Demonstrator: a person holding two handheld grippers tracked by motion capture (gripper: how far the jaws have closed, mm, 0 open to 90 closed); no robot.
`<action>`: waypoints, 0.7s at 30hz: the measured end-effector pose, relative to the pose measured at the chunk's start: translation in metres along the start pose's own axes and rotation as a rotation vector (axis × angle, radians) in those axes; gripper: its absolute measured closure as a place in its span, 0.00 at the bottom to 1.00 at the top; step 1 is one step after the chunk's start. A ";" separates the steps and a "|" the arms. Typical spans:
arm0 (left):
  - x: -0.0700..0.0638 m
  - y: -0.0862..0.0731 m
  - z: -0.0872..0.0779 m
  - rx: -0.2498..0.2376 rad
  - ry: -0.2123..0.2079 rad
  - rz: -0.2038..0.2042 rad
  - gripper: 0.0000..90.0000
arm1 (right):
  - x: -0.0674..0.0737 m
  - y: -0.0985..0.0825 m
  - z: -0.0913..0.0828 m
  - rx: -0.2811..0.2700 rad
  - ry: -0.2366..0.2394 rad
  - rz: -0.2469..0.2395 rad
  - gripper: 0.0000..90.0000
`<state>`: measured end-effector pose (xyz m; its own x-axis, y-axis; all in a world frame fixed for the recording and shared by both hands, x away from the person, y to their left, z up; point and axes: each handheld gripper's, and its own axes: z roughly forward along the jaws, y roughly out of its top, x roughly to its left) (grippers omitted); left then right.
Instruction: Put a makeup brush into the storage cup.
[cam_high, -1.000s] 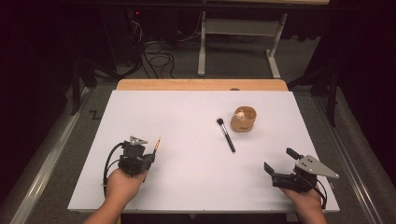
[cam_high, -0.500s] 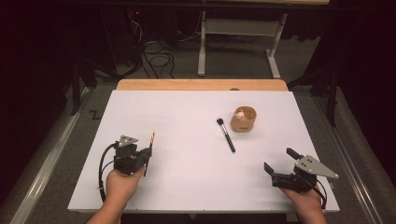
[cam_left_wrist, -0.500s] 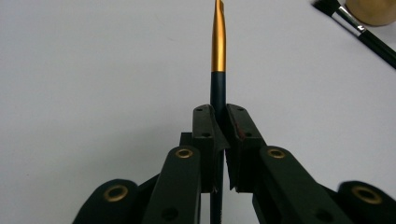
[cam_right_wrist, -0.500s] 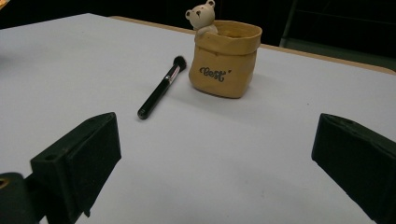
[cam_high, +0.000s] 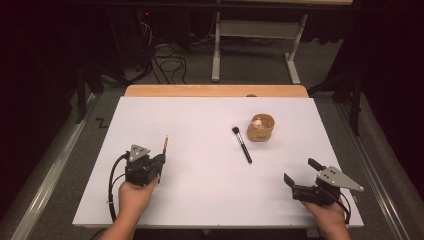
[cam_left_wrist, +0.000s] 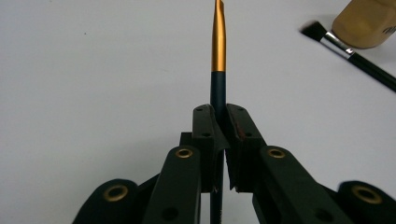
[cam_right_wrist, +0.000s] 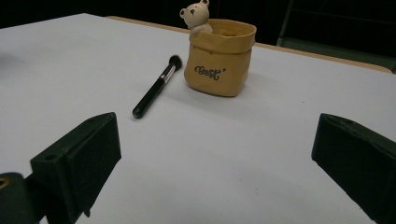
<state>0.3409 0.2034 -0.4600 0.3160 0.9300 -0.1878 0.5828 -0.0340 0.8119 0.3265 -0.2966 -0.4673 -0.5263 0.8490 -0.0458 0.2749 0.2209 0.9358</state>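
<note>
Thin gold-tipped brush (cam_left_wrist: 218, 51) clamped between the closed jaws of the left gripper (cam_high: 161, 159), tip sticking out over the near-left part of the white table (cam_high: 200, 200). Right gripper (cam_high: 302, 172) near-right, jaws wide apart and holding nothing. Black makeup brush (cam_high: 242, 144) lies mid-table, just beside the tan bear pot (cam_high: 261, 127).

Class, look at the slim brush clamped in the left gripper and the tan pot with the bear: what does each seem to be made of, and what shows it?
Slim brush: the gold collar looks like metal, smooth with a soft sheen; the dark handle seems painted wood or plastic. Pot: matt tan, with folds like a paper bag, yet stiff and thick-rimmed, so probably ceramic or resin. The left gripper is shut on the brush.
</note>
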 end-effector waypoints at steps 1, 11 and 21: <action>0.000 -0.001 0.000 -0.008 -0.002 -0.003 0.92 | 0.000 0.000 0.000 0.000 -0.001 -0.002 0.02; -0.002 0.000 -0.004 -0.115 -0.029 0.023 0.92 | 0.000 -0.001 0.001 -0.002 -0.004 -0.013 0.02; -0.012 0.006 -0.003 -0.217 -0.065 0.079 0.92 | 0.001 -0.001 0.001 -0.004 -0.007 -0.009 0.03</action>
<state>0.3384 0.1926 -0.4515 0.4057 0.9018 -0.1487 0.3820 -0.0195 0.9240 0.3264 -0.2959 -0.4681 -0.5236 0.8501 -0.0568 0.2669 0.2270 0.9366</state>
